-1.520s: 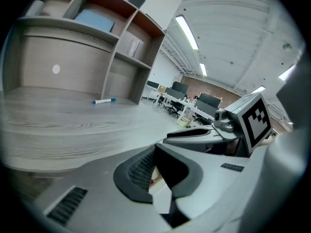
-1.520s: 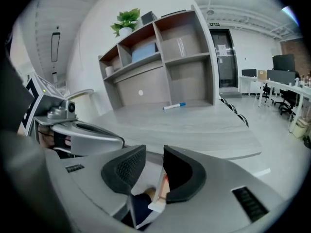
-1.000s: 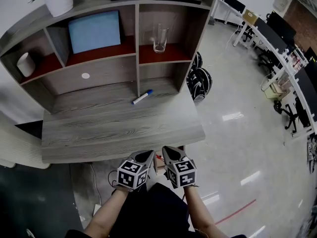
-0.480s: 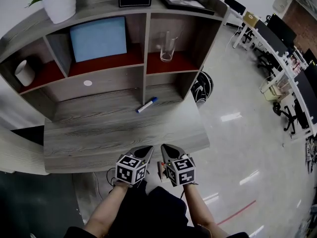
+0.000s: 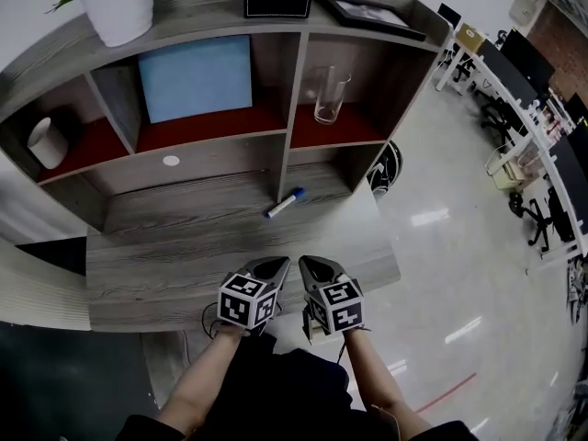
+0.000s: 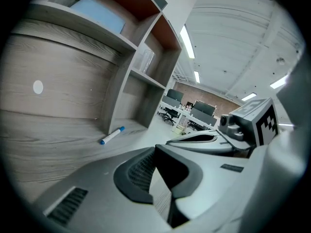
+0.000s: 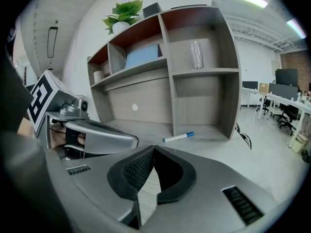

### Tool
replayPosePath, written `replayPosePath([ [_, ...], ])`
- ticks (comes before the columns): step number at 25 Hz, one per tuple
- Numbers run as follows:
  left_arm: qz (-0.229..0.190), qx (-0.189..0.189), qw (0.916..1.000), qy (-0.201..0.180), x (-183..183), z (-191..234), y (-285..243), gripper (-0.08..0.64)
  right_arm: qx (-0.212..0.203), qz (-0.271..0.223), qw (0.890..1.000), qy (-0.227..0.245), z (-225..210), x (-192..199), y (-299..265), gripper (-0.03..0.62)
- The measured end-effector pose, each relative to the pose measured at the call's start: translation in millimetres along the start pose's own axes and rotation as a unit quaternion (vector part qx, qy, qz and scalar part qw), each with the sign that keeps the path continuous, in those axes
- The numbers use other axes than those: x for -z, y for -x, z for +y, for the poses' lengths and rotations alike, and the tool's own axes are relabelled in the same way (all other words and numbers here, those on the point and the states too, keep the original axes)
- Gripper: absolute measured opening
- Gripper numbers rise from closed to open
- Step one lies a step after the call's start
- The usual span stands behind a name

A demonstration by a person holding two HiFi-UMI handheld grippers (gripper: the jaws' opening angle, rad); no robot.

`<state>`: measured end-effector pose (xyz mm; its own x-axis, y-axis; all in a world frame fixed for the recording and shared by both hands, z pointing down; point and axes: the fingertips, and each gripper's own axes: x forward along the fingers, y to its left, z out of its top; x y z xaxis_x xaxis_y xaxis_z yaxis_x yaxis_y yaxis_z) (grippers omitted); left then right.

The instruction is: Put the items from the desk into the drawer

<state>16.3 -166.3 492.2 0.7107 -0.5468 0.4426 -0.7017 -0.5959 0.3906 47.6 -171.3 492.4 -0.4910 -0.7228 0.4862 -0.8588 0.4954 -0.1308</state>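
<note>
Marker point(image 5: 285, 203) on grey wood desk point(image 5: 165, 255); left gripper point(image 5: 276, 265), right gripper point(image 5: 310, 265) closed, empty; glossy office floor point(image 5: 441, 246) beyond.

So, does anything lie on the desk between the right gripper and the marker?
No. Only bare desk top lies between the right gripper and the marker; the head view and the right gripper view both show this.

A grey wooden shelf unit point(image 5: 296, 81) stands on a glossy pale floor point(image 5: 459, 246). Office desks point(image 5: 514, 62) line the right side, under strip lights point(image 6: 187, 35).
</note>
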Motion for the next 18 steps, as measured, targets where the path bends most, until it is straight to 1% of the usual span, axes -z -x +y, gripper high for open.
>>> replayPosePath([
  [6,-0.002,0.006,0.9999,-0.01,-17.2,18.1,-3.9,0.014,0.009,-0.001,1.0,0.001,-4.0,-15.1,-15.5,0.026],
  [14,0.009,0.028,0.9992,-0.028,-22.6,27.6,-3.5,0.014,0.026,0.001,1.0,0.002,-3.2,-19.4,-29.5,0.026],
  [18,0.006,0.038,0.9988,-0.031,-25.1,31.9,-0.6,0.015,0.036,0.005,0.999,0.01,0.0,-19.3,-32.6,0.026],
])
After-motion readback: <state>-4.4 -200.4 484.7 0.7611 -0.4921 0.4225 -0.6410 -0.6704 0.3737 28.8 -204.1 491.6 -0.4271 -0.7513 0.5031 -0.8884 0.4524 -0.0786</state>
